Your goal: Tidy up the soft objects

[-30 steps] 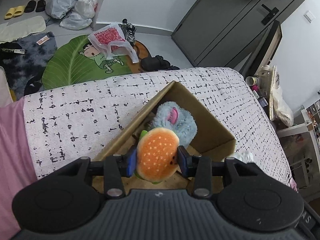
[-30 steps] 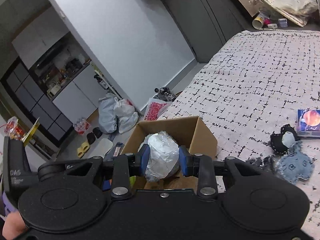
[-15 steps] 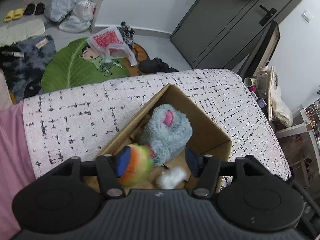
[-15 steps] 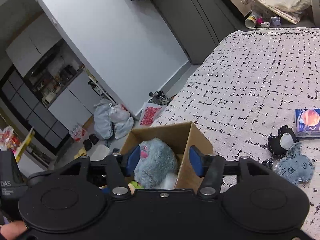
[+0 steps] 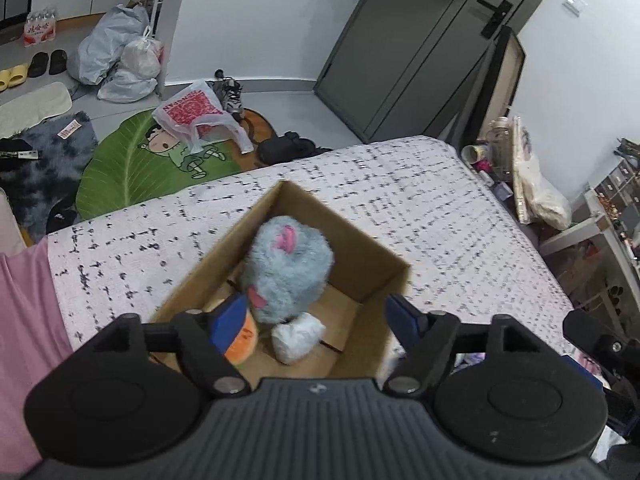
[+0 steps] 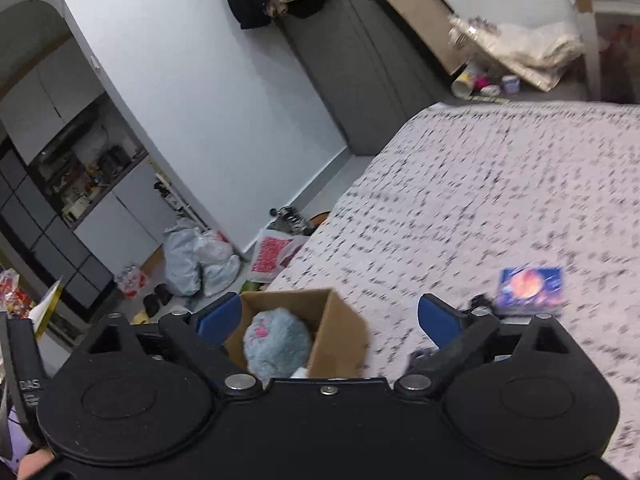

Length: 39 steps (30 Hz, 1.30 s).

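Cardboard box (image 5: pixel 372 276) sits on the bed (image 5: pixel 440 208) near its foot edge, already holding a grey-blue plush (image 5: pixel 286 270), an orange burger toy (image 5: pixel 240 344) and a white wad (image 5: pixel 296 338). Left hand-held gripper (image 5: pixel 310 320) hovers above the box, jaws wide apart, holding nothing; burger toy lies just under its left finger. Right hand-held gripper (image 6: pixel 330 320) is likewise spread wide and empty, pointing over the box (image 6: pixel 336 340) toward the open bed (image 6: pixel 500 200). Judgement: both drops look done, next step is fetching more. A dark soft item (image 6: pixel 480 302) lies beside a blue packet (image 6: pixel 530 290), partly hidden by the right finger; the packet looks rigid, likely not a target. To do it well: lift straight up clear of the box walls before swinging, keep jaws open on approach, pinch the soft item mid-body, avoid snagging the bedcover.
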Available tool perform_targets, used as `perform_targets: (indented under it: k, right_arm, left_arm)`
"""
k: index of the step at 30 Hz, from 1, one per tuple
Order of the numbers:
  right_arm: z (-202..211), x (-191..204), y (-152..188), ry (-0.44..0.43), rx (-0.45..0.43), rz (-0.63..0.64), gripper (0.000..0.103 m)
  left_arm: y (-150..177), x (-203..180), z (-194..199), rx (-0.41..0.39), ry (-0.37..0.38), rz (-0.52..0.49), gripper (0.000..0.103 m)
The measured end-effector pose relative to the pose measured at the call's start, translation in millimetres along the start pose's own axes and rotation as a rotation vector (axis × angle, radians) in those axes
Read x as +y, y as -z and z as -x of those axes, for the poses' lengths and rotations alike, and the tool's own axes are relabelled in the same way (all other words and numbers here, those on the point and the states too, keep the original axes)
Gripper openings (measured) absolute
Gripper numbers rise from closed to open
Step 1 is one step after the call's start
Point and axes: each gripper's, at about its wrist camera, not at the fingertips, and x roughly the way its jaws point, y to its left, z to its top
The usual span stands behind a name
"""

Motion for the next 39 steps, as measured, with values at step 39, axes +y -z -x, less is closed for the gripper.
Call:
perform_targets:
  k: [39]
  right_arm:
    - [39, -153, 9, 0.056, 0.019, -0.273, 0.099]
  left_arm:
    - [63, -134, -7, 0.007, 0.000, -0.232, 0.083]
